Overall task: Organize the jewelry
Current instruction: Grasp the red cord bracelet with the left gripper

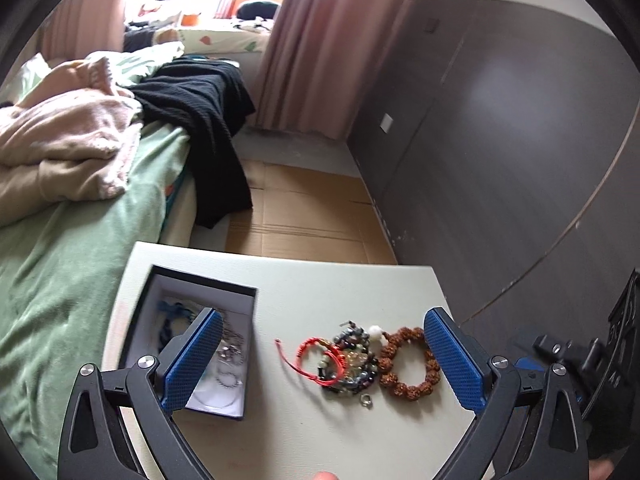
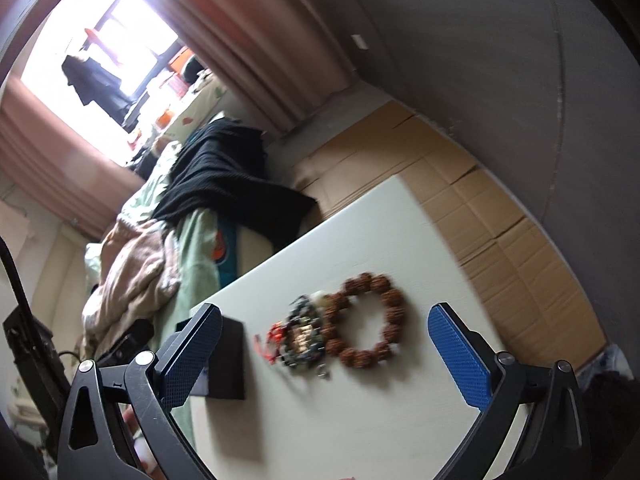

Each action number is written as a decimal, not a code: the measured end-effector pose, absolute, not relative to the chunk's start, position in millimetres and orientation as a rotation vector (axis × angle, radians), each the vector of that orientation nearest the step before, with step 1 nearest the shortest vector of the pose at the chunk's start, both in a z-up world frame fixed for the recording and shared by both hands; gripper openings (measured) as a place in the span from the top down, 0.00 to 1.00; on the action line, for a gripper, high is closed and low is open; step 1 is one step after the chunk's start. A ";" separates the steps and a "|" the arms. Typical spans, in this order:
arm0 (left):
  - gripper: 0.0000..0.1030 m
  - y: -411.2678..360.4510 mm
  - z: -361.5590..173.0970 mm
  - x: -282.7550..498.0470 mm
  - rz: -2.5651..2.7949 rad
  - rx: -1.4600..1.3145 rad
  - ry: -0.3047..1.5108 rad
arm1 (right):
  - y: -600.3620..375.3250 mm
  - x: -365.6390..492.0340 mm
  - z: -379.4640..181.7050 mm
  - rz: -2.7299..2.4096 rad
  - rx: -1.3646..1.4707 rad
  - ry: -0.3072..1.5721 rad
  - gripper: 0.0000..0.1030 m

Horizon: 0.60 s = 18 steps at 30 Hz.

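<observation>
Some chains already lie in the dark box (image 1: 200, 336) at the lower left of the desk (image 1: 320, 280). The brown bead bracelet (image 1: 408, 364), the mixed beads (image 1: 352, 356) and the red string (image 1: 316, 360) wait outside it. Left tongs (image 1: 324, 364) and right tongs (image 2: 324, 356) gape wide, holding nothing. The right view is blurry

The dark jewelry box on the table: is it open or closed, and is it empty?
Open and not empty. The jewelry box has no lid on it, and chains and a blue piece lie on its white lining.
</observation>
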State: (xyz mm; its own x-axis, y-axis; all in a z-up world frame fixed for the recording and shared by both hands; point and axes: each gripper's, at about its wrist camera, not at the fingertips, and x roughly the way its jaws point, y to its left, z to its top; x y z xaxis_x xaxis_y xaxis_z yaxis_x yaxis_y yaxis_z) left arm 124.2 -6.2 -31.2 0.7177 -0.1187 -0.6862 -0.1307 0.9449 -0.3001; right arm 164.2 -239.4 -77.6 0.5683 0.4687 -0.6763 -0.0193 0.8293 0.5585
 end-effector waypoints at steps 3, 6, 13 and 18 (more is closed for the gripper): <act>0.02 -16.7 -35.9 127.4 -0.020 -0.321 0.776 | -253.7 164.8 -79.9 0.302 0.561 0.930 0.00; 0.03 -28.2 -45.3 134.6 -0.050 -0.299 0.806 | -263.2 165.1 -81.3 0.285 0.564 0.932 0.00; 0.40 -46.0 -75.9 151.5 -0.097 -0.245 0.932 | -273.9 169.7 -95.4 0.252 0.602 0.987 0.00; 0.53 -51.0 -97.1 160.0 -0.080 -0.206 1.005 | -275.9 172.4 -103.3 0.256 0.636 1.007 0.00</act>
State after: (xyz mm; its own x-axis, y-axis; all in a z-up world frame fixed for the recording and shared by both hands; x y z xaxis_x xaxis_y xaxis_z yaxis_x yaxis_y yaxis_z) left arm 160.0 -51.0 -97.1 0.5347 -0.1611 -0.8296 -0.0283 0.9777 -0.2081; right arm 172.4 -275.9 -103.3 0.5236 0.4794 -0.7042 0.0856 0.7928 0.6034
